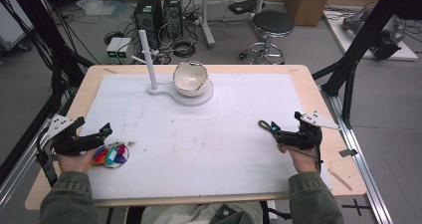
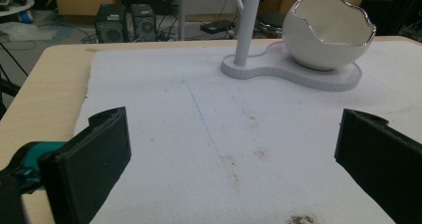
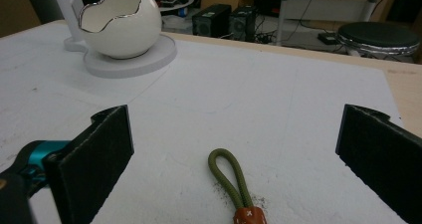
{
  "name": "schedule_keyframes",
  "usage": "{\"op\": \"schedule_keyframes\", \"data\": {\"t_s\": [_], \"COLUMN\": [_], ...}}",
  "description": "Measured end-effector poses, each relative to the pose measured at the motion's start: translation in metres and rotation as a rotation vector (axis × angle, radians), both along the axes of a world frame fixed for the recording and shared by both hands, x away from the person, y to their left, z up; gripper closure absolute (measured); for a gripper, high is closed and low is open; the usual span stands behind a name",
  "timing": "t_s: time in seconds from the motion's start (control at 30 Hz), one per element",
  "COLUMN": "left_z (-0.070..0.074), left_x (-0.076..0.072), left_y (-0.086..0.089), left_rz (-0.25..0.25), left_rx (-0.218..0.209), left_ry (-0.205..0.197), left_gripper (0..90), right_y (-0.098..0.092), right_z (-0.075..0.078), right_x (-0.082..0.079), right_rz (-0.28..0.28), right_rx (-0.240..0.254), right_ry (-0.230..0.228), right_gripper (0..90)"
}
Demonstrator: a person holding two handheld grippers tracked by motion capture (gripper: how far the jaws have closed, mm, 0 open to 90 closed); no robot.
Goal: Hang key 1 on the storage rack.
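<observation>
The right gripper is standing with its two black jaws spread wide and nothing between the pads. Lying on the mat between those jaws, untouched, is an olive-green cord loop with a small orange-brown tab at its near end; the loop is pointing away from the gripper, toward the far side of the table. In the high view the right gripper is hovering at the right side of the mat, with the cord loop just ahead of its tips.

The left gripper is likewise holding its jaws wide apart, gripping nothing, with only bare mat showing between them. In the high view the left gripper is sitting at the left edge of the mat, and just beside it, under its tips, is lying a round disc of bright multicoloured pieces.

Both are working over a white foam mat that is covering a light wooden table. At the far middle of the mat a white eggshell-shaped ceramic bowl with a jagged silver rim is resting on a flat white base, which is also carrying an upright white post, well apart from both grippers.
</observation>
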State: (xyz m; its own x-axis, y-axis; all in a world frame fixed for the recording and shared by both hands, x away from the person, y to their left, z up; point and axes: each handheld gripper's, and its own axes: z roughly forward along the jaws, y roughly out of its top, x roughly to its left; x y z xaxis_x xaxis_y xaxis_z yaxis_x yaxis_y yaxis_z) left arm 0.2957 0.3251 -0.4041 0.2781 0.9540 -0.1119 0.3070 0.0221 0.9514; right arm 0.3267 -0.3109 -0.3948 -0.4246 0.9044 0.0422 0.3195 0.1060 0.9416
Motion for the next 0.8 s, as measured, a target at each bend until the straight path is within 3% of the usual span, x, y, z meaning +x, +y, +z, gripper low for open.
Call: {"op": "schedule_keyframes", "data": {"t_s": [0.2,0.3,0.53,0.8], "left_z": [0.0,-0.001,-0.001,-0.002], "left_x": [0.001,0.002,0.003,0.004], "left_y": [0.0,0.0,0.001,0.0], "left_rz": [-0.015,-0.019,-0.018,-0.023], "left_rx": [-0.006,-0.009,-0.012,-0.006], "left_ry": [-0.001,-0.001,0.005,0.01], "left_gripper": [1.7,1.7,1.7,1.7], "right_y": [0.0,0.002,0.002,-0.003], "right_z": [-0.002,-0.005,-0.007,-0.012], "right_x": [0.004,0.009,0.015,0.026], "right_rz": [0.016,0.025,0.035,0.048], "right_rx": [0.001,-0.018,-0.04,-0.077], "right_ry": [0.028,0.077,0.113,0.193], "right_gripper": [0.7,0.7,0.7,0.7]}}
